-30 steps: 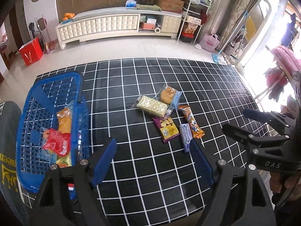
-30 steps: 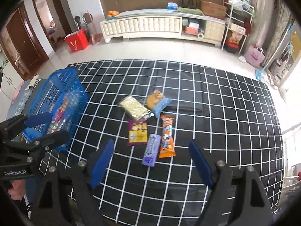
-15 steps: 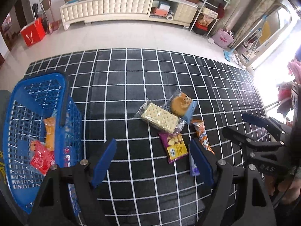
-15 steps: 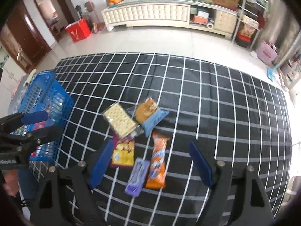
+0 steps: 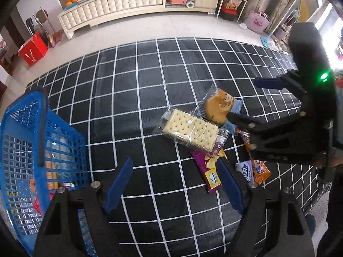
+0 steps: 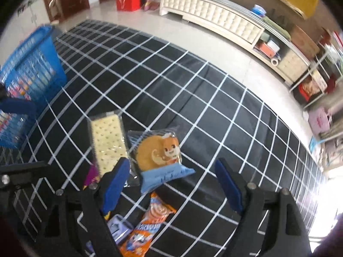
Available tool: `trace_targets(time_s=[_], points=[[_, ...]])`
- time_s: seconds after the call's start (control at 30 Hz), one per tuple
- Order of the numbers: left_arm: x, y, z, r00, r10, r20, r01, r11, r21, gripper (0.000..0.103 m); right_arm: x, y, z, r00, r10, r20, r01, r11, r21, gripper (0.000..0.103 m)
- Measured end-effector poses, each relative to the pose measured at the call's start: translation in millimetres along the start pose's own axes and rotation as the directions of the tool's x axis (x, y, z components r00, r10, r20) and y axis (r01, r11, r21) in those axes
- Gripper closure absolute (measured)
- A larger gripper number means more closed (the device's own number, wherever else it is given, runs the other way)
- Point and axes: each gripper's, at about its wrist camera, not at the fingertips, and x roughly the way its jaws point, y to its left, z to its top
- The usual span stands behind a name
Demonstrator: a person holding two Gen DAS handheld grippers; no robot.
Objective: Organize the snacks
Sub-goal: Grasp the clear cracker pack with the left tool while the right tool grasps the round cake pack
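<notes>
Loose snacks lie mid-cloth: a clear cracker pack (image 5: 190, 130) (image 6: 107, 139), a bun packet with a cartoon squirrel (image 5: 218, 107) (image 6: 158, 152), a purple packet (image 5: 209, 171), an orange packet (image 5: 257, 169) (image 6: 148, 224) and a small blue-white bar (image 5: 243, 169) (image 6: 120, 227). A blue basket (image 5: 64, 132) (image 6: 32, 70) on the left holds several snacks. My left gripper (image 5: 174, 184) is open, low over the cloth in front of the crackers. My right gripper (image 6: 171, 177) (image 5: 242, 98) is open just short of the bun packet, holding nothing.
The black cloth with white grid lines (image 5: 150, 75) ends at the front right corner. Beyond it is pale floor, a long white cabinet (image 5: 137, 2), a red bag (image 5: 32, 49) and a pink bag (image 5: 258, 21). A hand (image 5: 330, 158) holds the right gripper.
Both grippers have come down and forward toward the snack pile. The right one swung in and tilted toward the bun packet. Both stay open and the snacks have not moved.
</notes>
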Motion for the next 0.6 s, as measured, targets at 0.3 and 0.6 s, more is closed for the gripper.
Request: trace_targets(time_s=[0.3, 0.6], points=[[16.9, 4.2, -2.9, 1.000, -0.013, -0.028, 0.013, 1.000, -0.028, 0.025, 30.5, 11.5, 1.0, 0.999, -0.008, -0.044, 0.005, 0.998, -0.070, 0.023], [26.2, 10.6, -11.0, 0.999, -0.015, -0.047, 0.012, 0.998, -0.055, 0.025, 31.6, 25.0, -12.3, 0.997, 0.059, -0.057, -0.063, 0.995, -0.071, 0.044]])
